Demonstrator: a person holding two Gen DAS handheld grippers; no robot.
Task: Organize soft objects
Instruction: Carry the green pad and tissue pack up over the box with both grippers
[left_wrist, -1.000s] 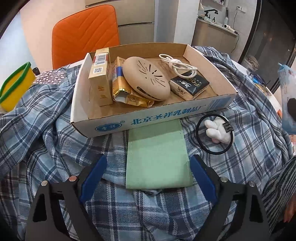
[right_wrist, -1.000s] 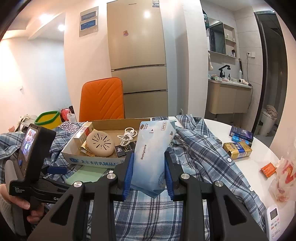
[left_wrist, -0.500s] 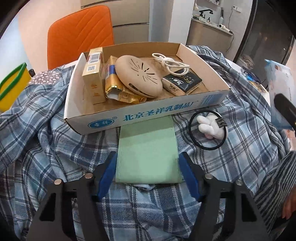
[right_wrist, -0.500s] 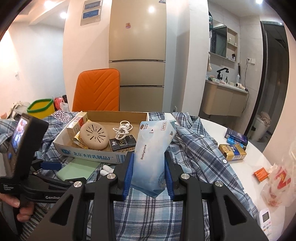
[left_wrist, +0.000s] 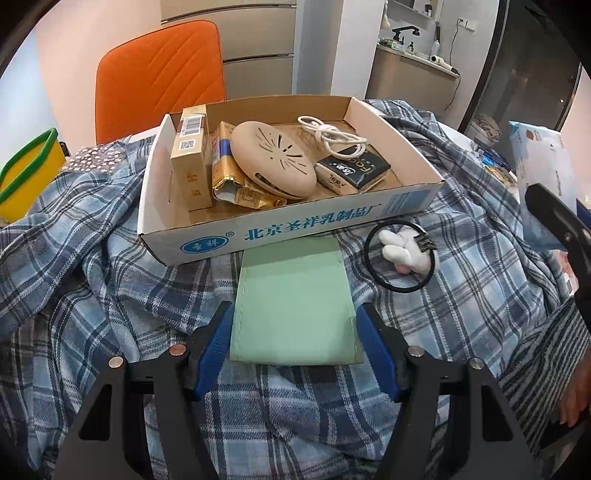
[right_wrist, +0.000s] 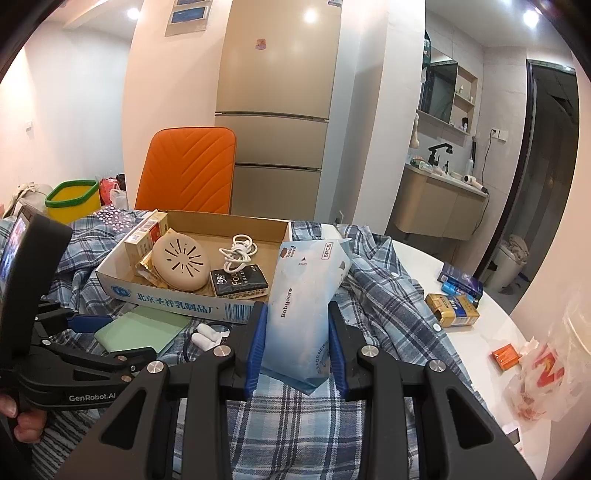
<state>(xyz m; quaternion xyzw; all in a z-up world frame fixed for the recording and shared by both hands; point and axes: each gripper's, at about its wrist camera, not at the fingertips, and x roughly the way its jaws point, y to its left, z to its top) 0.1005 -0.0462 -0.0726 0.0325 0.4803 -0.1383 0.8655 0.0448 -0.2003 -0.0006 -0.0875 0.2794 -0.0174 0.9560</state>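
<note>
A folded green cloth (left_wrist: 295, 302) lies on the blue plaid shirt (left_wrist: 110, 295) in front of a cardboard box (left_wrist: 295, 229). My left gripper (left_wrist: 295, 332) is open, its blue pads (left_wrist: 218, 339) on either side of the cloth's near end. My right gripper (right_wrist: 295, 332) is shut on a light blue Babycare wipes pack (right_wrist: 306, 295), held upright above the shirt (right_wrist: 388, 314). The pack also shows at the right edge of the left wrist view (left_wrist: 543, 173). The green cloth (right_wrist: 144, 328) and the left gripper (right_wrist: 92, 332) appear in the right wrist view.
The box holds cartons (left_wrist: 188, 162), a beige oval case (left_wrist: 273, 162), a white cable (left_wrist: 332, 136) and a black tissue pack (left_wrist: 351, 170). A black hair tie with a white plush (left_wrist: 402, 254) lies beside the cloth. An orange chair (left_wrist: 159, 74), yellow bin (left_wrist: 26, 177), and small boxes (right_wrist: 450, 310) stand around.
My left gripper has moved forward and narrowed, so its pads now flank the green cloth's near end. My right gripper still holds the wipes pack and has shifted slightly.
</note>
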